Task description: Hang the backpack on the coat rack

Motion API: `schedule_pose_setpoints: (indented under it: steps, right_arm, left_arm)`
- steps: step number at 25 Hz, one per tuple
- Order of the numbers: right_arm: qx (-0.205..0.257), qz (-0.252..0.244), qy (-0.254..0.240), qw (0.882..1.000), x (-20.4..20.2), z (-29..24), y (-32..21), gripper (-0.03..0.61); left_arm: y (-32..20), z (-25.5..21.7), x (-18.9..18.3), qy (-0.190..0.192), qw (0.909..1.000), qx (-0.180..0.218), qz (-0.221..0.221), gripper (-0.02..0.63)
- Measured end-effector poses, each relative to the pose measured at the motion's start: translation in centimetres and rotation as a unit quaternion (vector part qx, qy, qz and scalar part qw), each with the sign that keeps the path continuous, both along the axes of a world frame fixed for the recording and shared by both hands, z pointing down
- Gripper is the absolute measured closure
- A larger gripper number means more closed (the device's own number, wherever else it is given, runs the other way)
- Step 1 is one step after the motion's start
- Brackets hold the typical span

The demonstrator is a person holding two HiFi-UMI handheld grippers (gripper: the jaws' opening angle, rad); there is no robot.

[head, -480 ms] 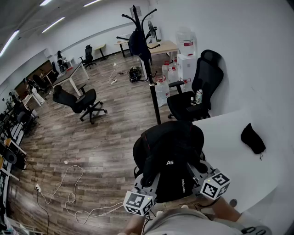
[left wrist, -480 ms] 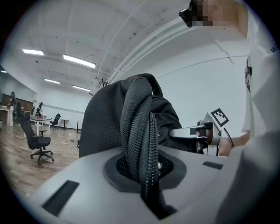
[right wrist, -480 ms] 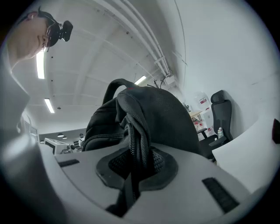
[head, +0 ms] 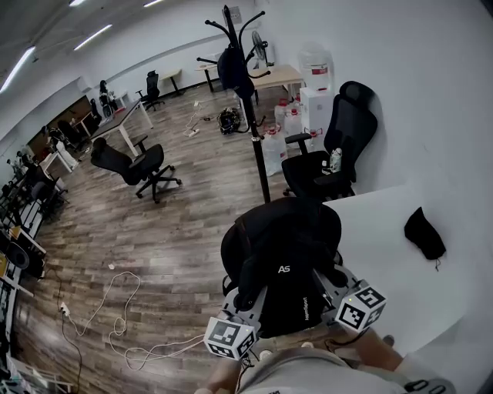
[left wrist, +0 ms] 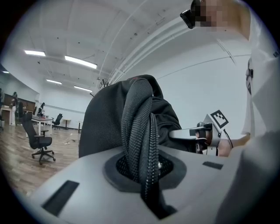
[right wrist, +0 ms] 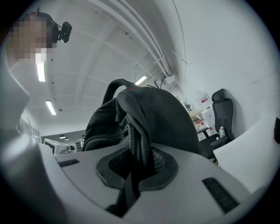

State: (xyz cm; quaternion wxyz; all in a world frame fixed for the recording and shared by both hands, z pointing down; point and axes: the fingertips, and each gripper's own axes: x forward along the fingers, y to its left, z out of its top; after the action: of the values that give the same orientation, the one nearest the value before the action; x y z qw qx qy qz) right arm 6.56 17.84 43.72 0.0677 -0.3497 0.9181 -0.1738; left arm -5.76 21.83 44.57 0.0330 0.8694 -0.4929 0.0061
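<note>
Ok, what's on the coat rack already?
One dark item, maybe a bag, hangs on the coat rack near its top. Several hooks look bare; whatever's behind it is covered.

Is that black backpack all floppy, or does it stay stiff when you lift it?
Probably floppy: the black fabric backpack bunches in soft folds where the left gripper and right gripper are shut on it. It bulges roundly, so maybe it's not empty. The rough weave likely won't slip.

You can read the white letters "AS" on the front of the black backpack [head: 281, 258]. A line of small white print also runs down its strap [head: 306, 308], but it's too small for you to read.
</note>
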Motion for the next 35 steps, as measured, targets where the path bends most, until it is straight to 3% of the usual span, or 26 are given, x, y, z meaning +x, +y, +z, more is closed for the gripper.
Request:
schedule_pose_setpoints:
  steps: [14,21,35]
  right_arm:
    - [0.014,-0.036,-0.01,0.999,3.1,-1.1,-2.2,0.546]
    - [0.017,-0.035,-0.006,0.999,3.5,-1.6,-5.4,0.546]
    - [0.022,-0.004,0.001,1.0,-0.7,-2.4,-17.2,0.546]
  left_arm:
    - [-1.8,-1.2,3.1,-0.013,0.9989,0.02,-0.04,0.58]
    - [-4.8,-1.5,3.6,-0.009,0.999,0.022,-0.039,0.58]
    - [-17.3,-2.3,-1.0,0.0,0.9997,0.024,-0.005,0.58]
